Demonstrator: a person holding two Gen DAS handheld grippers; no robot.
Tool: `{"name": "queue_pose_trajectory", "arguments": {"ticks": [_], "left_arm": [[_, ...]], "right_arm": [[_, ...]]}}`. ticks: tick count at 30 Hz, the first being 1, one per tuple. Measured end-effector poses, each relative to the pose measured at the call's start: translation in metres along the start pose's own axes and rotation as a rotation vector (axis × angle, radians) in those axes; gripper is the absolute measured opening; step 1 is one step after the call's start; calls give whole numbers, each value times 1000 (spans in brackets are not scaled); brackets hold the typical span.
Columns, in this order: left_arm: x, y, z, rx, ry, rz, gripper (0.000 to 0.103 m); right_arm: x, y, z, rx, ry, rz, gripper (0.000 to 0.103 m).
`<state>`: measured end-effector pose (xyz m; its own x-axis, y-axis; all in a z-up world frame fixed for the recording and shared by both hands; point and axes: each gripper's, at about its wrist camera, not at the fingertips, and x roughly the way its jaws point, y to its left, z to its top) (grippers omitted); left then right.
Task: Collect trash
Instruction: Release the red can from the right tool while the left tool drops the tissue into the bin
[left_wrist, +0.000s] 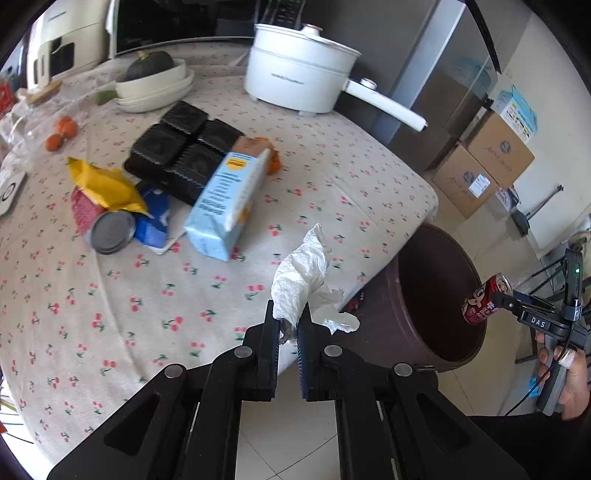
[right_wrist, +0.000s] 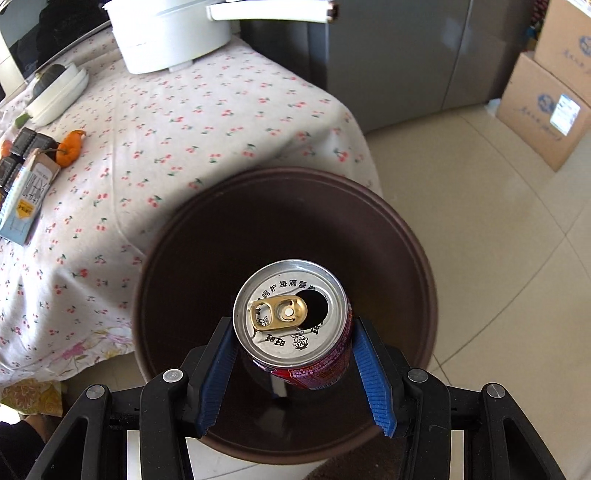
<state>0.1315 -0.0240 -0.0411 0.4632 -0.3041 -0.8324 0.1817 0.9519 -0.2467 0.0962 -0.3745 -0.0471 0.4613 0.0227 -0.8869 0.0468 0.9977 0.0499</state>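
The right claw clamps an opened red can over the brown bin's mouth, ready to drop. The left claw, nearly shut, pinches a crumpled tissue (bin at three o'clock beside the table).

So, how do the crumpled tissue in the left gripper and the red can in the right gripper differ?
The crumpled tissue is white, soft and shapeless; the red can is rigid, round metal with its top opened. The left gripper pinches the tissue nearly shut over the table edge; the right gripper holds the can with wider jaws, above the brown bin. Both are held trash.
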Motion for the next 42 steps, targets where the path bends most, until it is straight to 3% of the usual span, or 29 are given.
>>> {"name": "queue_pose_trajectory", "arguments": {"ticks": [10,19,20,22,24,26,31,40,42], "left_arm": [[57,-97,0,150,76,-89,9],[99,-142,-3,219,124,-156,10],[101,-146,-3,234,131,-163,13],[102,-155,-5,270,123,-128,29],[101,-161,-7,300,106,-84,72],[98,-163,-10,320,92,-40,82],[95,-155,-12,329,110,23,85],[77,-122,-9,266,100,58,88],[73,-114,-8,254,97,66,88]], "right_arm": [[-2,-24,-11,24,3,-3,56],[3,-36,-13,37,17,-17,56],[3,-36,-13,36,19,-18,56],[5,-38,-14,36,23,-22,56],[6,-39,-14,37,26,-25,56],[8,-38,-13,36,29,-27,56],[11,-34,-11,26,37,-31,56],[25,-20,-4,13,63,-35,57],[26,-17,-1,18,65,-42,72]]}}
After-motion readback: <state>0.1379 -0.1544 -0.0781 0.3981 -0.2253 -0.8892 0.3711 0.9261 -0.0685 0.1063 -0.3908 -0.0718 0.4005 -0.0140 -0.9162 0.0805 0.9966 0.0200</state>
